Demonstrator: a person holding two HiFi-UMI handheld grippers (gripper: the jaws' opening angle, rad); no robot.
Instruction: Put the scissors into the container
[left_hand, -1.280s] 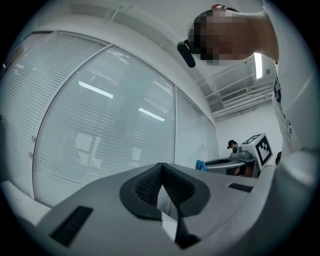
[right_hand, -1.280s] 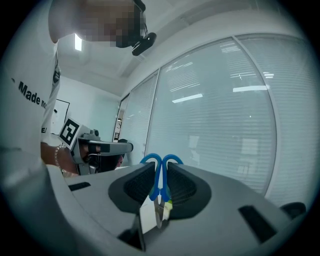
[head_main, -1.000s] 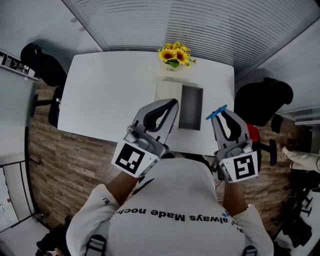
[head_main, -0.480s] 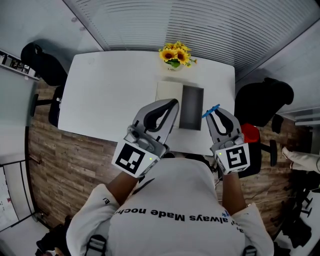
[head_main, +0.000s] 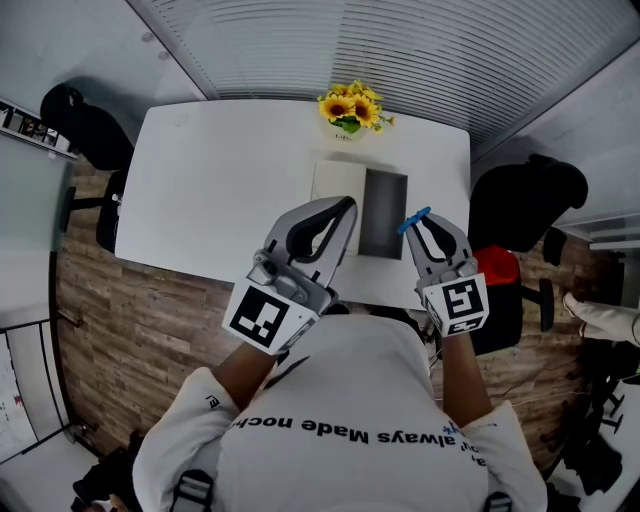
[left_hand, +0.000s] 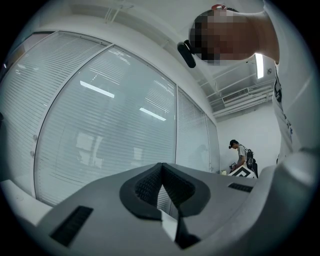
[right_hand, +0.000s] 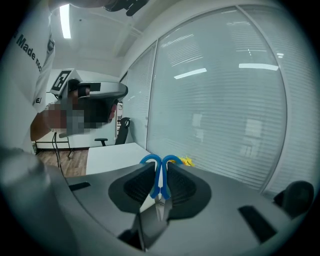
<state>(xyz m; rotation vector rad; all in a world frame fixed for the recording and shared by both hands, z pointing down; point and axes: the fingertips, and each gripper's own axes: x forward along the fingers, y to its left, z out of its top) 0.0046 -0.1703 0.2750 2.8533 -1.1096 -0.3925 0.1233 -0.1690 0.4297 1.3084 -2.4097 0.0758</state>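
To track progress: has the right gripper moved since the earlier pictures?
Yes. The right gripper, shut on the scissors, has shifted left, closer to the container.

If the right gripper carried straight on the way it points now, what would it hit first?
The right gripper, holding the scissors, would probably meet the right rim of the dark container, or the table just beyond. Depth is unclear.

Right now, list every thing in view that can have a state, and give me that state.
scissors: closed, gripped at the blue handles, not yet in the container
right gripper: shut on the scissors
left gripper: shut, nothing between its jaws
container: open on top, nothing visible inside
sunflowers: upright at the table's far edge
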